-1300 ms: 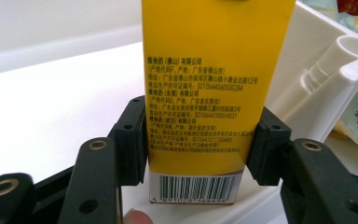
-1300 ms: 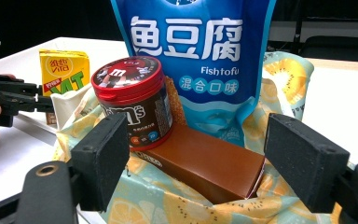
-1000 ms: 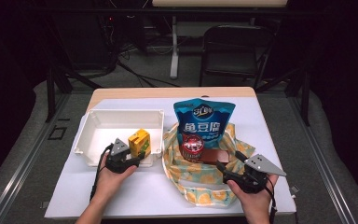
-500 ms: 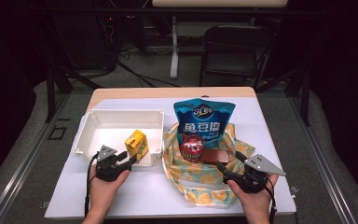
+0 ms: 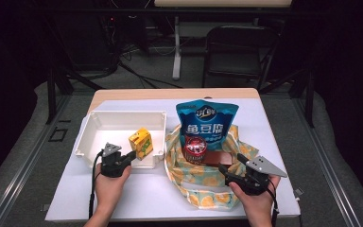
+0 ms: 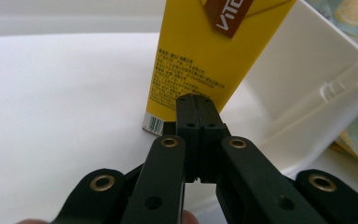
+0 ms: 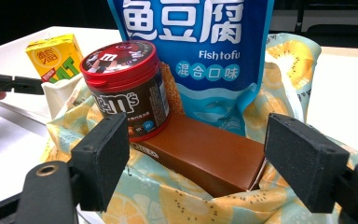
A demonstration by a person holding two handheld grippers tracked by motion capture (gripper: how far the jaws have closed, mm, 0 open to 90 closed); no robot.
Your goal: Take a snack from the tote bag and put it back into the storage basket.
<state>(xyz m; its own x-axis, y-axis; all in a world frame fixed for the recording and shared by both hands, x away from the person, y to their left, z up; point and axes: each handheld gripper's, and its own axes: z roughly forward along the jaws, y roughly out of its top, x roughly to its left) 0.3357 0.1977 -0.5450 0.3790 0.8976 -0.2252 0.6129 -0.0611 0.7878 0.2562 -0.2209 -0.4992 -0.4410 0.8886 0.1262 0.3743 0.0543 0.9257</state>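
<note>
Now pull left hand-held gripper (image 6: 196, 116) (jaws just closed, nothing between) back from yellow juice box (image 6: 205, 51); keep right hand-held gripper (image 7: 193, 154) wide open, holding nothing.

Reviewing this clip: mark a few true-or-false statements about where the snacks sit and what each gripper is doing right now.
1. The yellow juice carton stands in the white tray. True.
2. The left gripper grips the carton between its fingers. False: its fingers have just closed on each other, with nothing between them, and the carton is beyond their tips.
3. The right gripper has its fingers spread wide, holding nothing. True.
4. The candy jar lies in the white tray. False: it sits in the fruit-print cloth bag, next to the brown box.
5. The blue snack pouch lies flat on the table. False: it stands upright in the bag behind the jar.
</note>
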